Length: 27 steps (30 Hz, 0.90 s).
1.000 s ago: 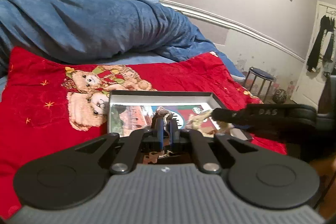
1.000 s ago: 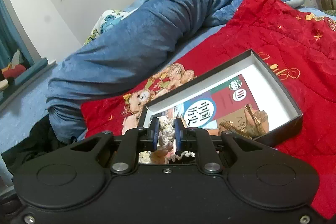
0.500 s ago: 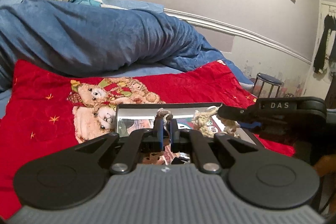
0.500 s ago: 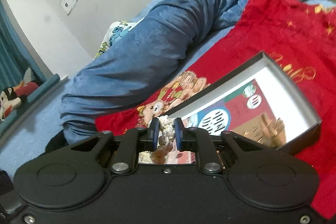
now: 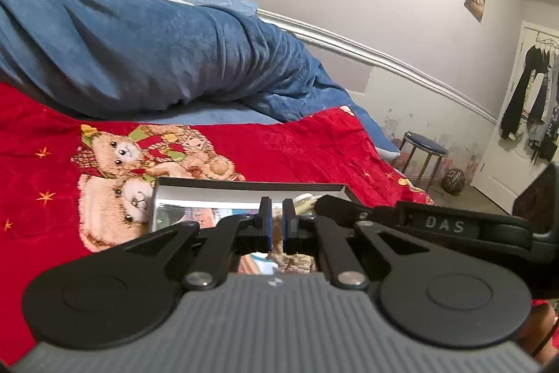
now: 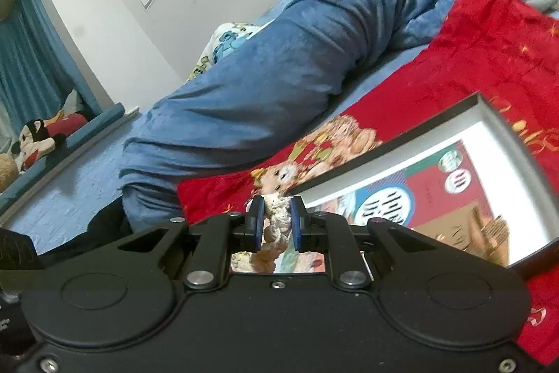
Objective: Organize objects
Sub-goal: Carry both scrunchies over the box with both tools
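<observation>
a: what is where right now?

b: a shallow dark box (image 6: 503, 124) with a white inside lies open on a red bear-print blanket (image 5: 279, 145) on the bed, a colourful printed sheet (image 6: 412, 198) flat in its bottom. a rolled blue duvet (image 5: 139, 58) lies beyond it, at the far side.

a: and the two grippers?

b: the right gripper (image 6: 274, 226) has its jaws closed to a narrow gap on a pale knotted rope piece (image 6: 277, 219), held near the box's left corner. the left gripper (image 5: 276, 226), low at the box's near edge, has its jaws nearly together; something brownish and frayed shows between them, but i cannot tell whether it is gripped.

a: what could go wrong?

b: my guess: the rope is limp, so a loose end could catch the box rim and drag the light box across the soft blanket, or the piece could drop outside. the grippers are close and could bump.
</observation>
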Each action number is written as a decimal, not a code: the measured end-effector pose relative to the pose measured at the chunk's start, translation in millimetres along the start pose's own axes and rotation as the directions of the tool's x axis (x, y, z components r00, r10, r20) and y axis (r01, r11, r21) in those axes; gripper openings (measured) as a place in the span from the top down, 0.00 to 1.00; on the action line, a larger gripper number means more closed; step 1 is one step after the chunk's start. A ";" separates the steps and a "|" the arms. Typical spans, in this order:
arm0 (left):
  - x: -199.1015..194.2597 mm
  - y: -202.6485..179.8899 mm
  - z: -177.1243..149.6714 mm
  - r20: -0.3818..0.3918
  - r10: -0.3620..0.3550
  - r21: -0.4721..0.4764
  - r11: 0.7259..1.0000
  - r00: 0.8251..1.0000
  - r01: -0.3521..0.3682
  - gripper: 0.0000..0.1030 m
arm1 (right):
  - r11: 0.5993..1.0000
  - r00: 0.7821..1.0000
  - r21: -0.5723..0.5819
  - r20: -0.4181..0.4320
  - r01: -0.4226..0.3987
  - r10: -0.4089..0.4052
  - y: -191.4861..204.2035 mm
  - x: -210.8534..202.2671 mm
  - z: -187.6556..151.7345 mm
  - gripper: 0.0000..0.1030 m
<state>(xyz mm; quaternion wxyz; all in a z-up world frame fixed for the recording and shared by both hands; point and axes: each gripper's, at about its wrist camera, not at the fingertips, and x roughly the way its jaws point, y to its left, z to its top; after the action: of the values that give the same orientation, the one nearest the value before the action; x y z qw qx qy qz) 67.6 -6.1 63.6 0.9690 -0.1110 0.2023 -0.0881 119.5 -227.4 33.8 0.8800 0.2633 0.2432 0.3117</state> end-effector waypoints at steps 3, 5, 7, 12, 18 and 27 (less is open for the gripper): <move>5.4 -2.1 12.5 0.012 -0.008 0.003 1.000 1.000 0.008 0.93 | 1.000 1.000 0.019 0.027 -0.003 0.003 -5.4 -7.0 6.5 0.85; 6.3 -1.9 21.6 0.030 -0.017 0.016 1.000 0.999 0.016 0.93 | 1.000 0.999 0.015 0.044 0.005 -0.005 -8.3 -8.3 11.5 0.85; 6.3 0.6 29.7 0.046 -0.023 0.031 0.999 0.999 0.021 0.93 | 1.000 0.998 0.016 0.055 0.020 -0.021 -11.8 -7.9 15.1 0.85; 8.4 26.7 19.2 0.044 -0.021 -0.039 0.999 0.999 0.022 0.93 | 0.998 0.998 0.031 0.030 0.063 -0.064 -24.3 13.6 16.9 0.85; 28.6 47.8 0.2 -0.060 0.062 -0.027 0.998 0.996 -0.064 0.88 | 0.989 0.988 0.005 -0.019 0.151 -0.150 -27.6 46.8 14.5 0.85; 7.8 34.6 -24.6 -0.147 0.103 -0.001 0.995 0.984 -0.105 0.45 | 0.973 0.971 0.032 -0.086 0.228 -0.225 -38.4 59.2 -2.3 0.85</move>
<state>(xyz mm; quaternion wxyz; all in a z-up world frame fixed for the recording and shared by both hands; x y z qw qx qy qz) 68.9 21.0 30.0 0.9543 -0.0977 0.2790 -0.0444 174.9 -212.3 -7.2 0.8934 0.2391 0.3138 0.2148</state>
